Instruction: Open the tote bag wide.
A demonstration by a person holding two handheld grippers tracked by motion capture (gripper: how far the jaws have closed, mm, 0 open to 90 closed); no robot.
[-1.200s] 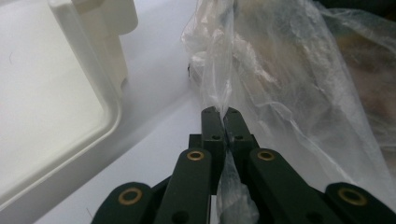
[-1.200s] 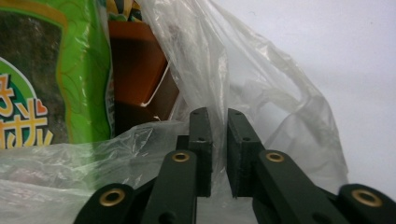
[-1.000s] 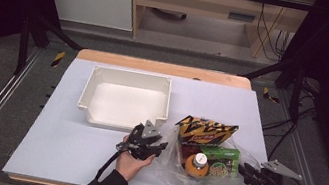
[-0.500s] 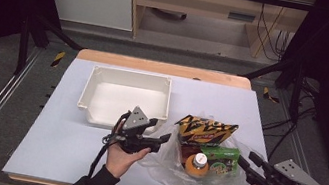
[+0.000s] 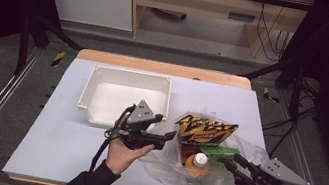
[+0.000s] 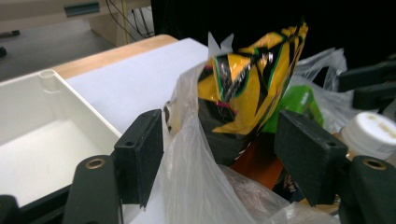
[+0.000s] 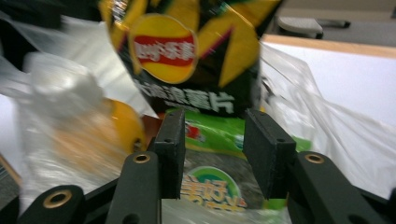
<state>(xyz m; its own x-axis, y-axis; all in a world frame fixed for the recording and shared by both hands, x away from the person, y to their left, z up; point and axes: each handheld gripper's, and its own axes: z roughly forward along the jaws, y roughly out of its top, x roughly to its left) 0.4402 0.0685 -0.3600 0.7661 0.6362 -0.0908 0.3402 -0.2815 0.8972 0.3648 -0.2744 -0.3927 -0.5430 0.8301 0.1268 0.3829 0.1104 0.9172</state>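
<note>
Risking tearing thin clear plastic bag (image 5: 198, 179) with both claws released, left claw (image 5: 169, 138) straddling its edge, right claw (image 5: 228, 160) nearing green snack packet (image 7: 210, 135).

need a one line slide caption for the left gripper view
Left gripper, jaws open, at the rim of a clear plastic bag holding a yellow-and-black chip bag, beside a white tray.
</note>
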